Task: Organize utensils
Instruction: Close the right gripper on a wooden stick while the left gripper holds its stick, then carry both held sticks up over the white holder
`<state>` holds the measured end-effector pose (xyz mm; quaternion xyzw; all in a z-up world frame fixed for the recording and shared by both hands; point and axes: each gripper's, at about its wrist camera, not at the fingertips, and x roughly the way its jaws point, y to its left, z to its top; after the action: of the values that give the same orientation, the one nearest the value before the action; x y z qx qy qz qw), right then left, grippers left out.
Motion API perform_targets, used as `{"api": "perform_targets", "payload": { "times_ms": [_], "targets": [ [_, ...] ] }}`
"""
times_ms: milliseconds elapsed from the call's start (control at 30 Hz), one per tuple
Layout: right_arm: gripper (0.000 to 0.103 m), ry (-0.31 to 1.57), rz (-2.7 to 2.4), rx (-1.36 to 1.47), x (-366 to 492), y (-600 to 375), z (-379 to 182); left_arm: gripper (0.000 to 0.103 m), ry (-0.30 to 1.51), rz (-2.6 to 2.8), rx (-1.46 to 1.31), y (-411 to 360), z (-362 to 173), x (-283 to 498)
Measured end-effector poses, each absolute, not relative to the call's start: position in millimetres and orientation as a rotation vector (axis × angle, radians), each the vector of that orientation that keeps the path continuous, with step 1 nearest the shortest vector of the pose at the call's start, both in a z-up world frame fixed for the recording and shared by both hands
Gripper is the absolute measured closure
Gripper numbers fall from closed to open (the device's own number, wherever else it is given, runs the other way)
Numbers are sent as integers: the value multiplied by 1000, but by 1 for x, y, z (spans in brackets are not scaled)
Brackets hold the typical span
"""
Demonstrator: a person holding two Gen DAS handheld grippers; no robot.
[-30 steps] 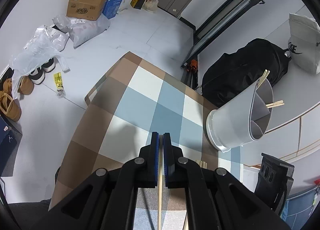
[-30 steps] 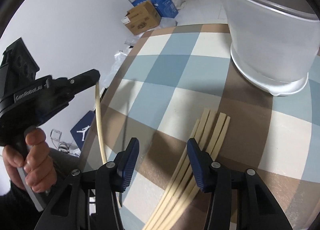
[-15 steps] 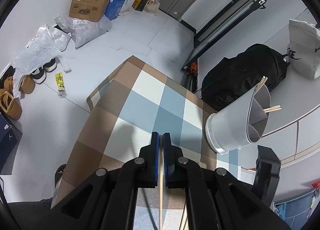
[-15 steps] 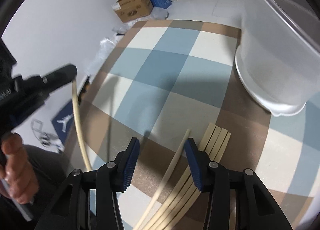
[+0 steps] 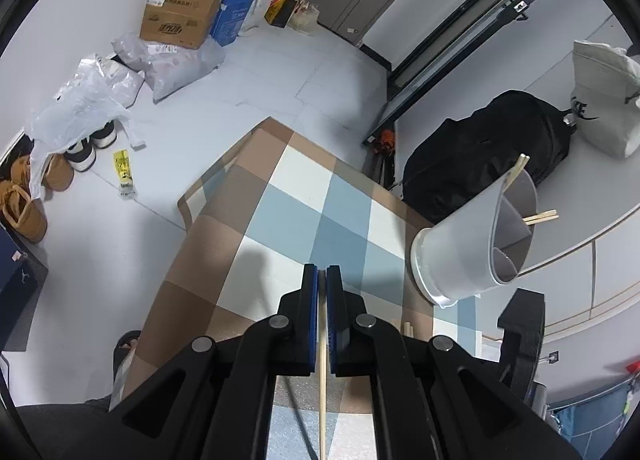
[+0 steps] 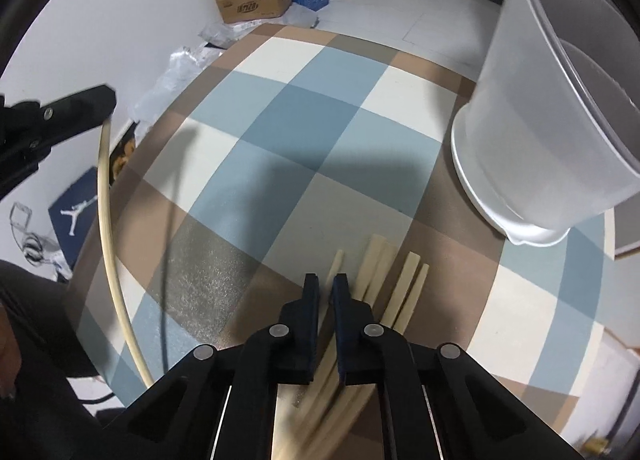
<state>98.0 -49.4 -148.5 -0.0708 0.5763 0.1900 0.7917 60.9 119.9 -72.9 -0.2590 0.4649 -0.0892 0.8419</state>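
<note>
My left gripper (image 5: 322, 280) is shut on one pale chopstick (image 5: 322, 380), which runs back between its blue pads. The right wrist view shows that same gripper (image 6: 108, 100) at the upper left with its chopstick (image 6: 102, 200) hanging down. My right gripper (image 6: 325, 286) points steeply down over the loose chopsticks (image 6: 400, 280) on the checked table (image 6: 280, 100). Its jaws are closing, with one chopstick (image 6: 335, 264) pinched between the pads. A white divided holder (image 5: 460, 252) (image 6: 540, 120) stands at the right and has a few chopsticks (image 5: 540, 216) in it.
The table ends at a far corner (image 5: 264, 124) and a left edge. On the floor beyond are cardboard boxes (image 5: 180, 20), plastic bags (image 5: 80, 100) and shoes (image 5: 80, 152). A black backpack (image 5: 480, 164) lies behind the holder. A person's hand shows at the lower left of the right wrist view.
The right gripper's jaws went from wide apart to nearly together around one chopstick of the pile, and it tipped further down. The left gripper hardly moved.
</note>
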Motion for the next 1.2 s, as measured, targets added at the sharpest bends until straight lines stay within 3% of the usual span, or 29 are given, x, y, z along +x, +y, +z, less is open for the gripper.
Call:
{"api": "perform_targets", "payload": {
  "times_ms": [433,800,1200],
  "targets": [
    [99,1103,420,141,93,-94,-120,103,928,-232,-508,109,-64,55],
    [99,866,475,210,58,-126,-60,103,793,-314,-401,86,-33,36],
    [99,693,487,264,30,-161,-31,103,746,-355,-313,52,-13,32]
  ]
}}
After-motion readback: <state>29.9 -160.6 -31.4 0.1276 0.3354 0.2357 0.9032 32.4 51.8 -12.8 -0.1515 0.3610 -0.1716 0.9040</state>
